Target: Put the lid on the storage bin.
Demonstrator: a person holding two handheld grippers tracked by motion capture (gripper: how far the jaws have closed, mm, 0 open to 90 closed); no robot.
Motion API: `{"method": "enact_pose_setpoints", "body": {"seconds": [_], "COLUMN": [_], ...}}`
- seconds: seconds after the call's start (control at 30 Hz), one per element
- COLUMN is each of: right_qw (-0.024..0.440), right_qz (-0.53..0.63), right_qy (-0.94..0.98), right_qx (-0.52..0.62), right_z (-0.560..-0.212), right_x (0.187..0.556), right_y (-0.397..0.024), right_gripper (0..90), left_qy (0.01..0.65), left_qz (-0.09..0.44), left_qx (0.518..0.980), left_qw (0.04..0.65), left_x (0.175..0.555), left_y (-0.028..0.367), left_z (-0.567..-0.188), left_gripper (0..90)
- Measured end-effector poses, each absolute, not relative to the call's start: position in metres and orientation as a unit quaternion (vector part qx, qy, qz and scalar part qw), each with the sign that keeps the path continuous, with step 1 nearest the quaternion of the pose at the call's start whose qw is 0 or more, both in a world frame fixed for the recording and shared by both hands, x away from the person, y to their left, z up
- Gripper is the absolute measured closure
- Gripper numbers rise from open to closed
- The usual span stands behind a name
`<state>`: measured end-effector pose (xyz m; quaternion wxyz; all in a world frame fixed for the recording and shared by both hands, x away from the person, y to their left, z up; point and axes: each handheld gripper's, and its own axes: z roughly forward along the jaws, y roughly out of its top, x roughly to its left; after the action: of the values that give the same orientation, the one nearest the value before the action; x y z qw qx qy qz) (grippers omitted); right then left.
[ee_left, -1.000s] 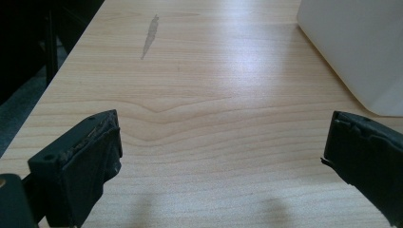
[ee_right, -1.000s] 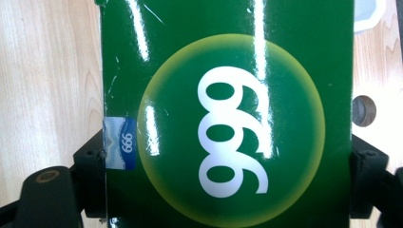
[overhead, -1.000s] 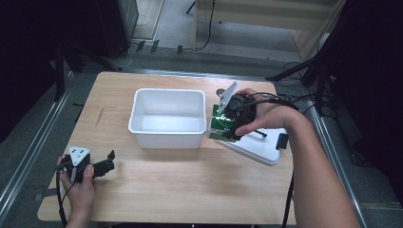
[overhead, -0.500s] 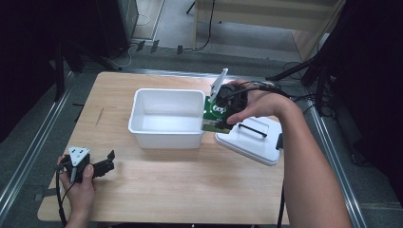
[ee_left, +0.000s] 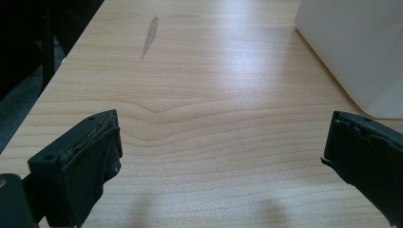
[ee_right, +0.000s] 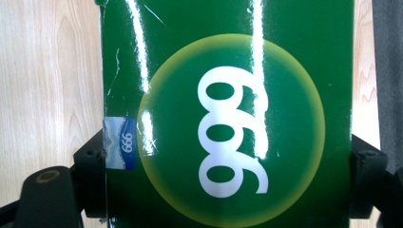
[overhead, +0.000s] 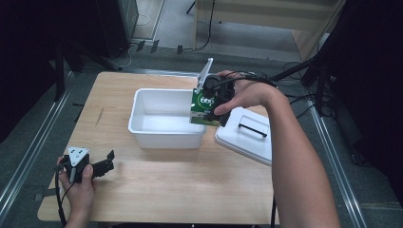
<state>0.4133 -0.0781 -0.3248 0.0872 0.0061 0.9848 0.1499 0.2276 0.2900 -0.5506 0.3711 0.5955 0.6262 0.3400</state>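
The right tongs grip a green box across its width, one jaw on each narrow side, as the right gripper view shows with the box pressed between the two black jaws. From the high view the box hangs over the 3 o'clock rim of the white tub, partly above the tub's hollow and partly above its wall. A white lid with a dark handle lies flat on the surface just at 3 o'clock of the tub.

The left tongs rest low at about 8 o'clock on the surface, jaws spread wide with nothing between them; the left gripper view shows bare wood and a corner of the tub ahead.

The box looks like light cardboard with a glossy, glare-streaked skin, so it is likely slippery and easy to dent. Holding it by the narrow sides, near the middle, seems sound: squeezing harder would probably buckle the panels, while a loose hold may let it slide or swing
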Motion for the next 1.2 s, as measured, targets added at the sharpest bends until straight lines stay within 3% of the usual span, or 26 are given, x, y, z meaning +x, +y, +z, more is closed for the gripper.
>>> {"method": "enact_pose_setpoints", "body": {"seconds": [0.73, 1.2], "right_qw": [0.1, 0.094], "right_qz": [0.143, 0.128], "right_qy": [0.984, 0.987], "right_qx": [-0.014, -0.021], "right_z": [-0.341, -0.373], "right_x": [0.426, 0.437], "right_y": [-0.035, -0.026], "right_gripper": [15.8, 15.7], "left_qy": [0.626, 0.626], "left_qz": [0.339, 0.336], "left_qx": [0.595, 0.597], "left_qw": [0.373, 0.371], "left_x": [0.228, 0.228], "left_y": [0.29, 0.29], "left_z": [-0.551, -0.551], "left_gripper": [0.0, 0.0]}}
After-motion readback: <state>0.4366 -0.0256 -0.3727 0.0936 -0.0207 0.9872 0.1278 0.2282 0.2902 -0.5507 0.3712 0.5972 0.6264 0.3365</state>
